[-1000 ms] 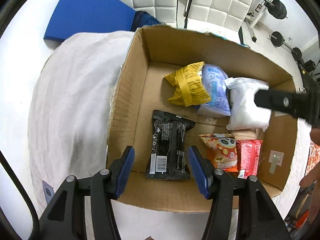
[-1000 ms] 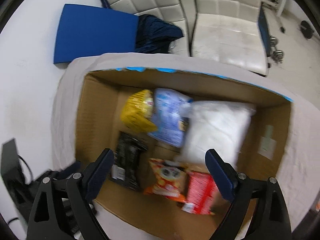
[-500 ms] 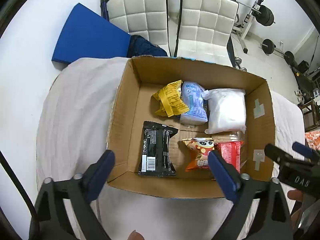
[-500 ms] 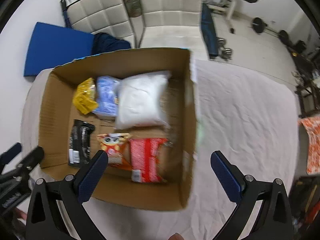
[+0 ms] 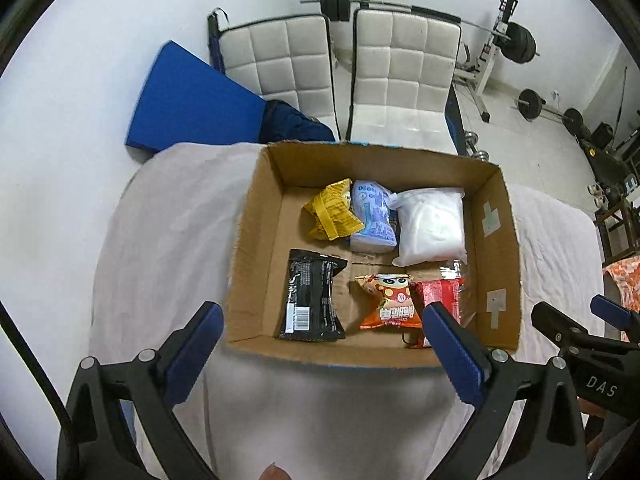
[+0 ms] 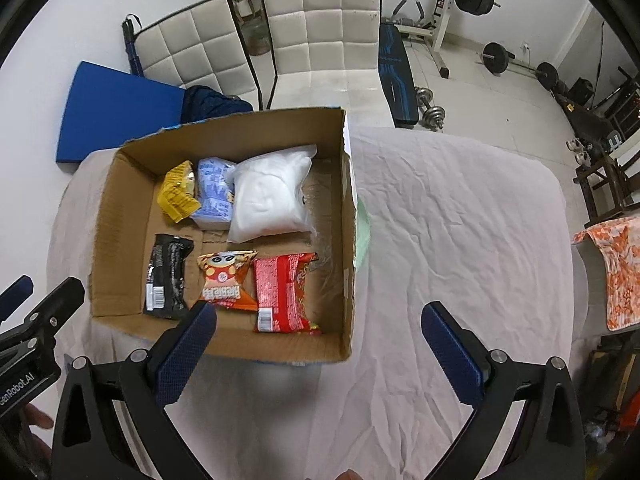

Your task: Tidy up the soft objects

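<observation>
**Six soft packets seen in the cardboard box**

The cardboard box (image 5: 256,240) is taken as the landmark. Held above its near wall, the left gripper (image 5: 320,354) is spread wide and nothing is gripped. Inside, along the far wall, a yellow packet (image 5: 332,216), a pale blue packet (image 5: 374,216) and a white bag (image 5: 434,226) are seen; along the near wall, a black packet (image 5: 310,296), an orange packet (image 5: 388,300) and a red packet (image 6: 282,290). The right gripper (image 6: 318,354) is likewise wide apart and empty. Only in the right wrist view is a pale green item (image 6: 363,232) shown against the box's right wall.
</observation>
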`<state>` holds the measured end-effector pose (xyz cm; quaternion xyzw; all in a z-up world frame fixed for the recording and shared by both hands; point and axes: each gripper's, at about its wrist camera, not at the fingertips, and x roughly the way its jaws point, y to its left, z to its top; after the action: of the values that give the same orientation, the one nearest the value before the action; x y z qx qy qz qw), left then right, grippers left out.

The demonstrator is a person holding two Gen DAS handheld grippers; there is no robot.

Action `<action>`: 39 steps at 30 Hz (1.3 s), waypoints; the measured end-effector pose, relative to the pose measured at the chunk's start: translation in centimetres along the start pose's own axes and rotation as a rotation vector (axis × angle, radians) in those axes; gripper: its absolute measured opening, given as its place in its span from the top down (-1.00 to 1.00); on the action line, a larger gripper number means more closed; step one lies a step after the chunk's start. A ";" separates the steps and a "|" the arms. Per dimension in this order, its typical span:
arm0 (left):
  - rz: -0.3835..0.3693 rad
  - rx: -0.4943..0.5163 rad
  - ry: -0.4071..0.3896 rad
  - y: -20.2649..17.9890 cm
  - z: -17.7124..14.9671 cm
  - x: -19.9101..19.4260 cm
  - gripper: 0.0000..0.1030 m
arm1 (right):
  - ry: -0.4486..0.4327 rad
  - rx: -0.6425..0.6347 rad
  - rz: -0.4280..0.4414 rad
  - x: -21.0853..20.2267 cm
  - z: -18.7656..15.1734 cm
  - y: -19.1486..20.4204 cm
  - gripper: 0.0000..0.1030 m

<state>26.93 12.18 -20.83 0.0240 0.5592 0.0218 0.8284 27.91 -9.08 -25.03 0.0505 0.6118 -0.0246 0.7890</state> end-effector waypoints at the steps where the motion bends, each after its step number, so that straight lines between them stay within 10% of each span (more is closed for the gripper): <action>1: 0.002 -0.001 -0.008 0.0 -0.2 -0.6 -0.98 | -0.013 -0.002 0.005 -0.7 -0.3 0.0 -1.00; 21: -0.054 0.035 -0.211 -1.2 -5.8 -19.3 -0.98 | -0.244 -0.011 -0.007 -20.6 -10.3 -1.8 -1.00; 39: -0.055 0.056 -0.287 -2.0 -7.6 -23.2 -0.98 | -0.312 0.005 -0.003 -26.8 -12.5 -2.9 -1.00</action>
<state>11.25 8.87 -2.27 0.0346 0.4358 -0.0205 0.8991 8.88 -11.18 -2.27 0.0473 0.4818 -0.0349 0.8743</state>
